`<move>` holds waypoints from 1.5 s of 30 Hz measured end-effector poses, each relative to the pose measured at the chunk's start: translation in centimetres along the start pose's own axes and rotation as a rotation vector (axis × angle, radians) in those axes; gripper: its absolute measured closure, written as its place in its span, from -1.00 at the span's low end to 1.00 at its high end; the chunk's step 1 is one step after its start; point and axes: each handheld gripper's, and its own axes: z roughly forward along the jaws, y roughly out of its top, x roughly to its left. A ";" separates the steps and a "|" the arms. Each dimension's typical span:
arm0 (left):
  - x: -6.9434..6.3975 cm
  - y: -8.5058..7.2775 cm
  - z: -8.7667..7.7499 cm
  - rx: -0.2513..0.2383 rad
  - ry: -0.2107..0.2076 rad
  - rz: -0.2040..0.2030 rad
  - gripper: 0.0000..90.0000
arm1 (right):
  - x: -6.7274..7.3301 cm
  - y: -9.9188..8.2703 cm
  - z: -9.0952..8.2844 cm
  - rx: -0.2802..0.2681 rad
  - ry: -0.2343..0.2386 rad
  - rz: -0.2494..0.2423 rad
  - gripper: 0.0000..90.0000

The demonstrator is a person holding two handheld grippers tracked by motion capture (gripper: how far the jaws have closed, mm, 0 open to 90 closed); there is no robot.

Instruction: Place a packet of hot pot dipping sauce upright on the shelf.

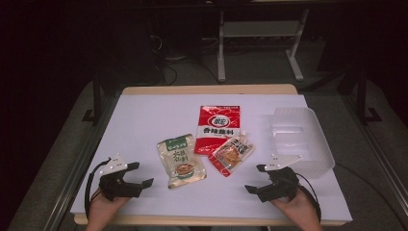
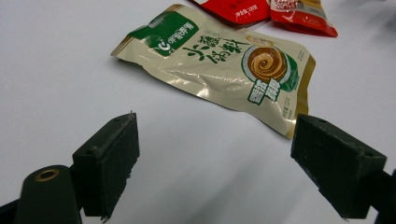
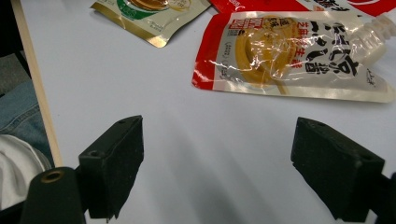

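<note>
On the white table top, the left gripper rests near the front edge with its black jaws spread wide and nothing between them. Just beyond it lies a flat beige-and-green foil sachet with a green corner label, dark Chinese characters and a round brown swirl picture; the writing is too small to read. Next comes a large red-and-white flat packet bearing a round emblem and a line of Chinese characters. Overlapping its lower corner is a small red-edged clear pouch printed with black characters. The right gripper sits near that pouch, jaws wide and empty. Farthest right stands a translucent plastic tub.
</note>
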 end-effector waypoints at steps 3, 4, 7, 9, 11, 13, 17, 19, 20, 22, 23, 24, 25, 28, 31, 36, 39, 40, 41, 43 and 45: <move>0.0 -0.1 0.1 0.005 0.000 0.000 -0.66 | 0.0 0.2 0.1 -0.003 0.008 0.002 -0.63; 0.0 -0.1 0.1 0.004 -0.001 -0.002 -0.66 | 0.0 0.3 0.1 0.001 0.008 -0.001 -0.63; -0.1 -0.2 0.0 0.001 -0.005 -0.005 -0.66 | 0.1 0.6 0.1 -0.008 0.014 0.002 -0.64; -0.1 -0.2 0.0 0.005 -0.005 0.004 -0.66 | 0.3 1.0 0.1 -0.003 0.013 -0.008 -0.64; 0.0 -0.2 -0.1 0.005 -0.001 0.008 -0.66 | 0.6 1.7 0.1 -0.005 0.007 -0.015 -0.64; -0.1 -0.2 -0.2 -0.002 -0.002 0.008 -0.66 | 0.7 2.5 0.0 -0.011 0.006 -0.020 -0.64; -0.2 -0.2 -0.3 -0.001 0.003 0.011 -0.66 | 0.5 4.2 0.1 -0.029 0.007 -0.034 -0.64; -0.1 -0.3 -0.3 0.001 0.002 0.011 -0.66 | 0.2 5.3 0.2 -0.026 0.004 -0.036 -0.64; -0.1 -0.3 -0.3 0.004 0.002 0.011 -0.66 | 0.1 5.8 0.3 -0.026 0.002 -0.035 -0.64; -0.2 -0.3 -0.2 -0.002 0.004 0.002 -0.66 | -0.4 6.7 0.6 -0.024 0.005 -0.034 -0.64; -0.1 -0.3 -0.3 0.005 0.004 0.009 -0.66 | -0.6 7.2 0.6 -0.019 0.006 -0.027 -0.64; -0.1 -0.3 -0.3 0.004 0.004 0.007 -0.66 | -0.9 7.6 0.7 -0.017 0.009 -0.019 -0.64; -0.1 -0.3 -0.3 0.002 0.004 0.005 -0.66 | -1.2 8.0 0.8 -0.015 0.002 -0.011 -0.64; 0.0 -0.3 -0.3 0.002 0.004 0.011 -0.66 | -1.9 9.2 1.1 -0.008 -0.005 0.002 -0.64; 0.0 -0.3 -0.3 -0.008 0.005 0.010 -0.66 | -2.5 10.4 1.4 0.002 -0.019 -0.005 -0.63; 0.0 -0.3 -0.3 -0.006 0.005 0.006 -0.66 | -3.7 12.0 2.3 0.042 -0.037 0.018 -0.63; 0.0 -0.3 -0.3 -0.007 0.007 0.002 -0.66 | -4.5 12.6 3.1 0.053 -0.043 0.040 -0.60; 0.0 -0.3 -0.4 -0.006 0.007 0.000 -0.66 | -4.8 12.8 3.4 0.061 -0.042 0.043 -0.60; 0.0 -0.3 -0.4 -0.005 0.007 0.001 -0.66 | -5.0 12.9 3.7 0.068 -0.051 0.048 -0.60; 0.0 -0.3 -0.4 -0.003 0.007 0.005 -0.66 | -5.5 13.0 4.1 0.084 -0.060 0.064 -0.58; 0.0 -0.3 -0.3 -0.006 0.006 0.005 -0.66 | -6.2 13.2 4.5 0.095 -0.070 0.087 -0.58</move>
